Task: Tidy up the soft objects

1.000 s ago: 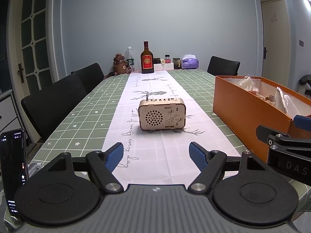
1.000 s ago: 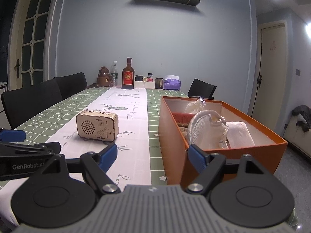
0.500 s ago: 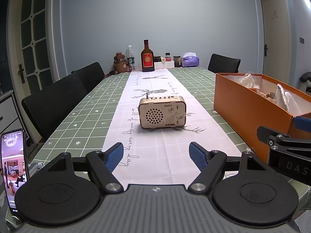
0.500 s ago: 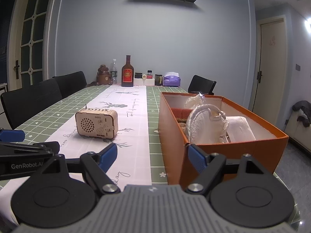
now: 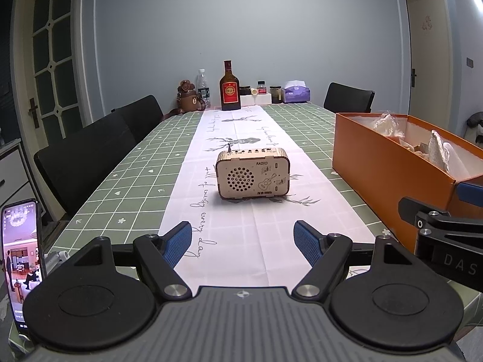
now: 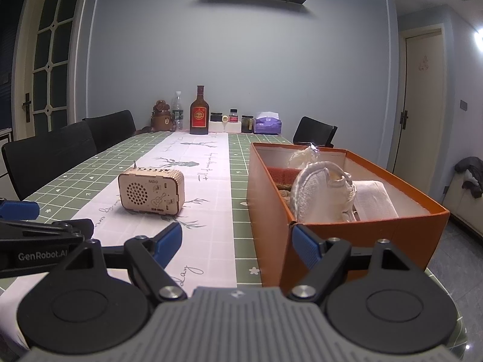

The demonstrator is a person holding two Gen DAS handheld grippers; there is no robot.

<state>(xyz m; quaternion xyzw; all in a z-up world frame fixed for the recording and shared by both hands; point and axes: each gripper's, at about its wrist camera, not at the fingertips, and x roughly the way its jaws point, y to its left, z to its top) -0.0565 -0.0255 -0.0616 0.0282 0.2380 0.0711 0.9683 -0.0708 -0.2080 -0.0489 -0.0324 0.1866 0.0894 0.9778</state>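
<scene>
Both the left gripper (image 5: 243, 241) and the right gripper (image 6: 237, 241) are held low over the near end of the table (image 5: 126, 175), each with its jaws spread wide and nothing between them. The soft things, a white shoe (image 6: 320, 193), a folded white cloth (image 6: 374, 202) and a crumpled wrapping (image 6: 303, 155), are seen lying inside the open orange box (image 6: 356, 241), while a wooden radio (image 5: 253, 173) is left standing on the white runner (image 5: 241, 226). Such a scene could be taken either for soft things waiting to be sorted in the box or for ones already stowed there, so no step can be named with confidence.
</scene>
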